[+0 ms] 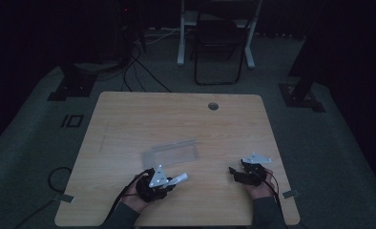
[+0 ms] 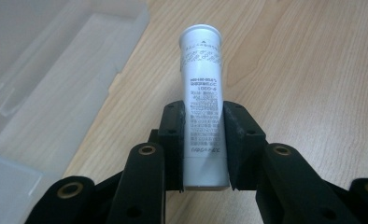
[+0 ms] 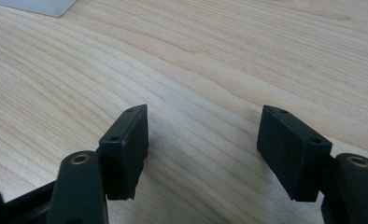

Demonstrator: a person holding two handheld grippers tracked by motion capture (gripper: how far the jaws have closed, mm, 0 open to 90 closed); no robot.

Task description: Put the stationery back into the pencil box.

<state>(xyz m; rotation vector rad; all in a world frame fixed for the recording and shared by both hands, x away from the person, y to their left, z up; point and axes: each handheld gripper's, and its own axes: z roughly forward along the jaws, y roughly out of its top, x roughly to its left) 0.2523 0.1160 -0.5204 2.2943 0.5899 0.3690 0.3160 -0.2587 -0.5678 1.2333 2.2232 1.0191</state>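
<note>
Left gripper view puts us close over our left hand-held gripper [image 2: 204,144], whose two black jaws are pressed against the sides of a white tube [image 2: 202,107]. The tube is pinched at its lower half and its flared rim points away from us, with small dark print running along its body. Beneath it lies the light wood of the desk [image 2: 313,70], and at the left of that view we see a clear plastic box [image 2: 51,93] lying just beside the held tube.

From the high view we see the left hand-held gripper [image 1: 164,181] near the front edge of the desk [image 1: 129,119], with the white tube [image 1: 179,179] sticking out toward the right. The clear plastic box [image 1: 172,151] lies flat just beyond it, near the middle of the desk. Our right hand-held gripper [image 1: 234,172] sits well apart at the right front, pointing left.

In the right gripper view, our right hand-held gripper [image 3: 203,149] has its jaws spread wide with bare desk [image 3: 219,56] between them. A pale corner of the plastic shows at the top left edge. The room around the desk is dark, and a chair [image 1: 219,43] stands beyond the far edge.
</note>
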